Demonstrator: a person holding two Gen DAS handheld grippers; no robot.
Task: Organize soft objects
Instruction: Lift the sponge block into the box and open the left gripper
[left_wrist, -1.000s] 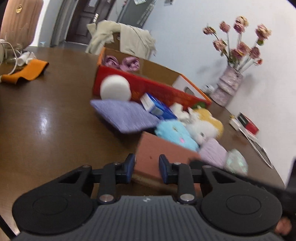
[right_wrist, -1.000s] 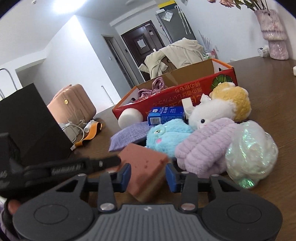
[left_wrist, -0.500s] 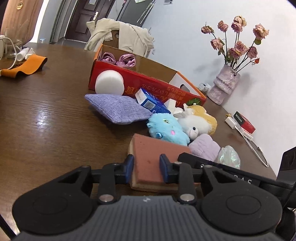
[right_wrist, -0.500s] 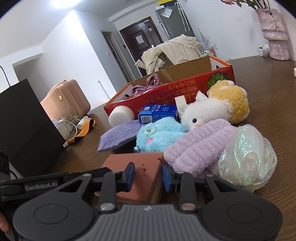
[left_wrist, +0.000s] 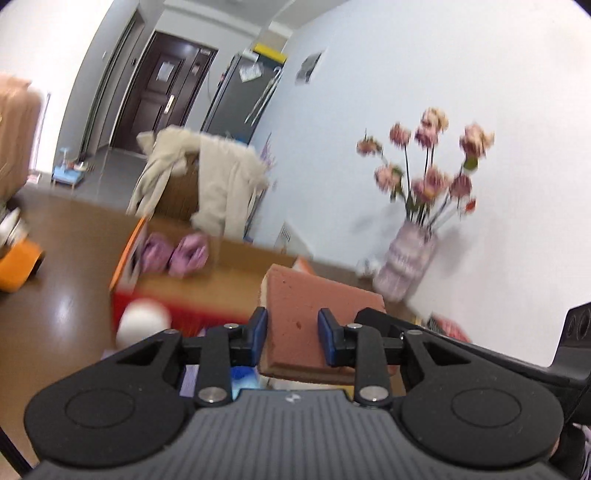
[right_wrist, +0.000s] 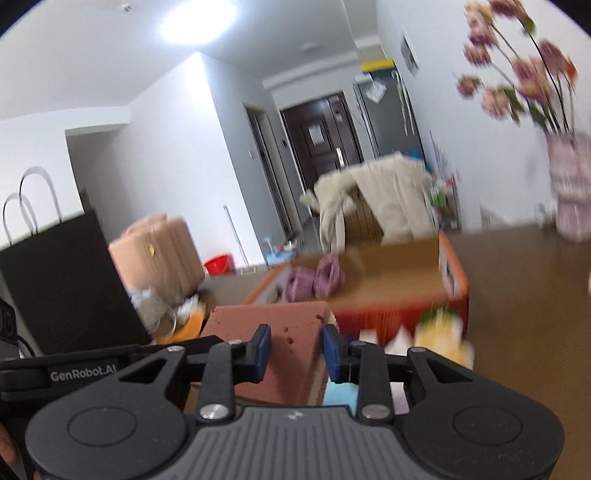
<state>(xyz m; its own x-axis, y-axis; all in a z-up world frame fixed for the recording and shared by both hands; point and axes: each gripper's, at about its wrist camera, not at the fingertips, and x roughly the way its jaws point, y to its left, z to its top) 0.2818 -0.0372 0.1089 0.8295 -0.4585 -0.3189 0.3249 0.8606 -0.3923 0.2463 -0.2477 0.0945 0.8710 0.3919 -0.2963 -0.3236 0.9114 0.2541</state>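
just both sets of jaws clamped on the sponge (left_wrist: 317, 317), red box (left_wrist: 207, 291) behind, vase (left_wrist: 404, 267) beyond.

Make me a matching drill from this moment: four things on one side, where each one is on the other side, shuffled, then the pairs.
Things:
1. brown sponge block
2. purple knitted pieces
3. white ball
4. pink flowers

Places:
A. in the vase by the wall
B. on the table against the red box's front
C. clamped between both tongs, off the table
D. inside the red box

Pairs: 1-C, 2-D, 3-B, 4-A
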